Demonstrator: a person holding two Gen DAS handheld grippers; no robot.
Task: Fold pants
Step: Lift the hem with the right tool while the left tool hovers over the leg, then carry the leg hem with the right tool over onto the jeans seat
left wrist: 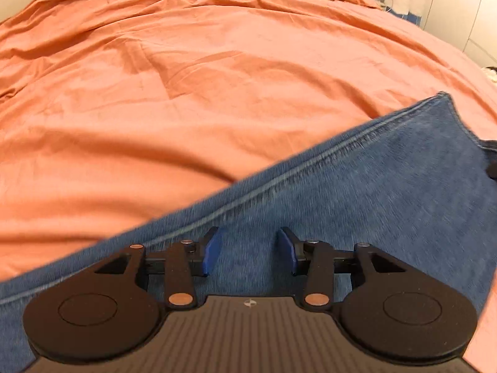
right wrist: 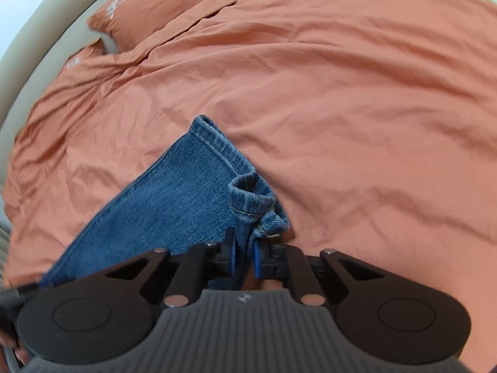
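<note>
Blue denim pants (left wrist: pixel 357 192) lie on the orange bed cover (left wrist: pixel 186 93), one leg running from the lower left up to a hem corner at the upper right. My left gripper (left wrist: pixel 249 250) hovers over that leg, open, with its blue pads (left wrist: pixel 211 253) well apart and nothing pinched. In the right wrist view the pants (right wrist: pixel 174 205) end in a stitched hem with a bunched, curled corner. My right gripper (right wrist: pixel 244 256) is shut on that bunched denim, which shows between its blue pads (right wrist: pixel 232 256).
The wrinkled orange bed cover (right wrist: pixel 357 108) fills both views. An orange pillow (right wrist: pixel 161 9) and a beige headboard (right wrist: pixel 37 49) lie at the far left of the right wrist view. White cabinets (left wrist: pixel 459 9) stand beyond the bed's far right.
</note>
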